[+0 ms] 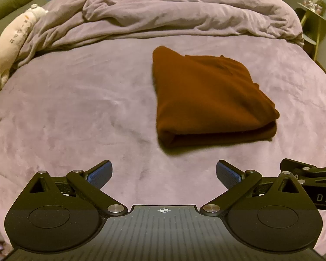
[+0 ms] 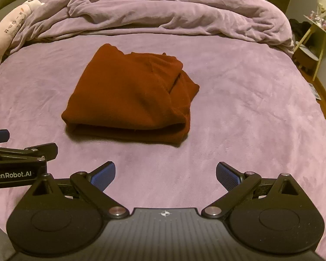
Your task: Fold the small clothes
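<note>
Garment: we are seeing 1 rust-brown garment (image 1: 208,100) lying folded into a thick, roughly square bundle on the bed (image 1: 76,108), about midway between its side edges and apart from both tongs.
Left tongs: we are holding the left tongs (image 1: 164,175) spread wide above the near part of the bed, gripping nothing; the blue pads (image 1: 100,174) are touching no cloth.
Right tongs: we are holding the right tongs (image 2: 165,175) just as wide apart, also empty, just beside the left pair.
Duvet: a lilac duvet (image 1: 173,10) is lying bunched along the far edge of the bed.
Plush toy: a pale plush toy (image 1: 10,43) is resting at the bed's left edge.
Side table: a small side table (image 2: 315,41) is standing past the right edge.
</note>
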{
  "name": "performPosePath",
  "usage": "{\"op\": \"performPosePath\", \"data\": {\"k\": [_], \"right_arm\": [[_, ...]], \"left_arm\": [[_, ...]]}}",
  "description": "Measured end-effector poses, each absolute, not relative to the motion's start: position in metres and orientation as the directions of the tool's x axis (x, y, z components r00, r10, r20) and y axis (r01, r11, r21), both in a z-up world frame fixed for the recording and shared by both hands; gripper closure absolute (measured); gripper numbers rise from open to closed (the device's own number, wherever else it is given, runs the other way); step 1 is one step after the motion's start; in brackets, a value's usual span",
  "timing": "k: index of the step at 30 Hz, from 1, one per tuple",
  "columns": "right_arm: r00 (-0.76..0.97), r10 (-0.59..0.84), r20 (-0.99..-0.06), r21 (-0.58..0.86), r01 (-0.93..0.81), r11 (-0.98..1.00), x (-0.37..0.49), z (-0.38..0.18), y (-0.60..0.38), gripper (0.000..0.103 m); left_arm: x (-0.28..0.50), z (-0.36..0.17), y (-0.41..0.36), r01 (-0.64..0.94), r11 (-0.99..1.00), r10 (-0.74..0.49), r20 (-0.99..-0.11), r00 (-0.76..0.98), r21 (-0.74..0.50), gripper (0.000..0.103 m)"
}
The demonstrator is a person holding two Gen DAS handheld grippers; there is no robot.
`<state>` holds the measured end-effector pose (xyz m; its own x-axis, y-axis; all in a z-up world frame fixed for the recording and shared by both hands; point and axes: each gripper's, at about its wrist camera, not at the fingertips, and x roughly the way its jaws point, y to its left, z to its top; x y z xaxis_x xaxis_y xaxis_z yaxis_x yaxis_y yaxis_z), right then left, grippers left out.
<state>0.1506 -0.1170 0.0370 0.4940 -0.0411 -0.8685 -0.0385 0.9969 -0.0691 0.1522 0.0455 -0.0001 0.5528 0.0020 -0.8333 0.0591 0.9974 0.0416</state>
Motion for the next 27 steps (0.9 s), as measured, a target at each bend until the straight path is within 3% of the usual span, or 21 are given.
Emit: {"op": "performPosePath", "data": {"k": [27], "right_arm": [[0.496, -0.033, -0.868, -0.058, -0.034, 0.998, 0.1466, 0.0398, -0.1169, 0.004]], "left_arm": [[0.1480, -0.0014, 0.0428, 0.082, 0.995, 0.003, -0.835, 0.551, 0.058, 0.000]]}}
